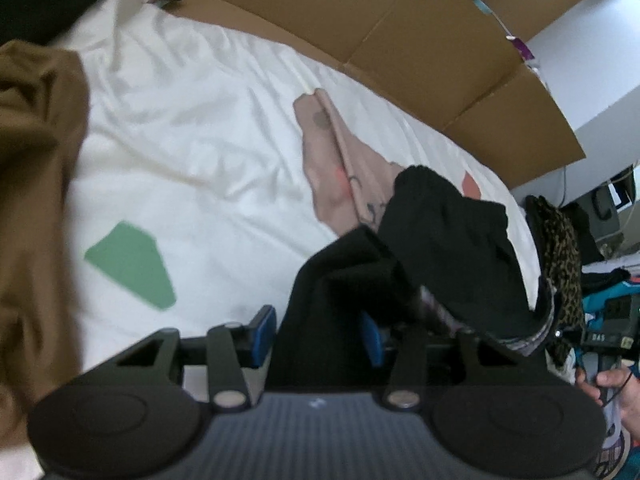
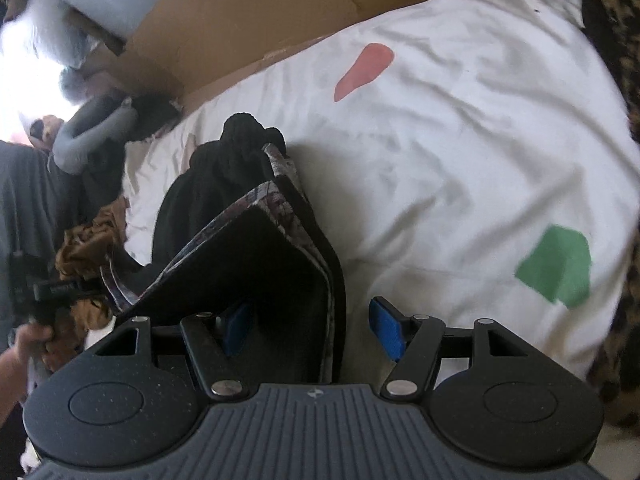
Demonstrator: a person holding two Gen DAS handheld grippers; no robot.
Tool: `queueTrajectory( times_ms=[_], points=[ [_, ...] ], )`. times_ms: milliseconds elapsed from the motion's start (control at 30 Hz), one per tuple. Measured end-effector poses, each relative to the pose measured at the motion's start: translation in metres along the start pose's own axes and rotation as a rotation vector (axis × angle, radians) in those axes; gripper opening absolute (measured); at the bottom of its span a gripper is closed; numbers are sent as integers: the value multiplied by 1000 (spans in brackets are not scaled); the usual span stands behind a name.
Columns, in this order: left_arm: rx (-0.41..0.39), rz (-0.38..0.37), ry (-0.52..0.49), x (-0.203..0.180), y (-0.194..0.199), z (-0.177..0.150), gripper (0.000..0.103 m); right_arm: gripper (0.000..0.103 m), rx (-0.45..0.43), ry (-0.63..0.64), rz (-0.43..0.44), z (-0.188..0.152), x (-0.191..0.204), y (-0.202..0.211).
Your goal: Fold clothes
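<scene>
A black garment [image 1: 440, 240] with a patterned grey lining hangs between both grippers above a white sheet [image 1: 192, 148]. My left gripper [image 1: 318, 338] has its blue pads on either side of the black cloth, which fills the gap. In the right wrist view the same garment [image 2: 256, 240] hangs over the left pad; my right gripper [image 2: 312, 330] stands wide, with the right pad [image 2: 386, 328] bare and apart from the cloth. A folded pink garment [image 1: 336, 160] lies on the sheet beyond the black one.
A brown garment [image 1: 32, 184] is bunched at the left edge. Green [image 1: 132, 264] and red [image 2: 364, 68] patches mark the sheet. Cardboard [image 1: 400, 32] lines the far side. A leopard-print cloth [image 1: 560, 248] and clutter sit at the right. The other hand-held gripper [image 1: 608, 336] shows there.
</scene>
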State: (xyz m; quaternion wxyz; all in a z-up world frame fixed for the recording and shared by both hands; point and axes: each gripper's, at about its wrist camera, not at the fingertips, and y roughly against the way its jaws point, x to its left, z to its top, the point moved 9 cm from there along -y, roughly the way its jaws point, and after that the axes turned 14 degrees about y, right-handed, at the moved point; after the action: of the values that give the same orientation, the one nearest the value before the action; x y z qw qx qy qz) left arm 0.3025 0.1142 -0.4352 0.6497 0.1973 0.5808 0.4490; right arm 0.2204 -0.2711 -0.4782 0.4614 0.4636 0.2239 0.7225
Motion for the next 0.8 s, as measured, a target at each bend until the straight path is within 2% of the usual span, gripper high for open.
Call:
queueTrajectory(
  times_ms=[233,367,567,633,733,800],
  points=[
    [-31,-30,15,-5,-3,15,48,70,-51,-40,-41,13,-10,1],
    [-57,-45,-17,-12,0,16,48,69,-93,-78,-51,21,-16,6],
    [-39,-57,-19,-14,-9,14,46,68,-139,-100,-58,32,-18,7],
    [-33,-65,-13,-13,-12,12,31,66,-151,-89,-90,33,-20,8],
    [-29,-59,-13,-11,-14,10,18,53,-172,-58,-141,35,-20,15],
    [-41,-62,-6,-10,-11,11,12,52,-183,-42,-142,37,-17,19]
  ],
)
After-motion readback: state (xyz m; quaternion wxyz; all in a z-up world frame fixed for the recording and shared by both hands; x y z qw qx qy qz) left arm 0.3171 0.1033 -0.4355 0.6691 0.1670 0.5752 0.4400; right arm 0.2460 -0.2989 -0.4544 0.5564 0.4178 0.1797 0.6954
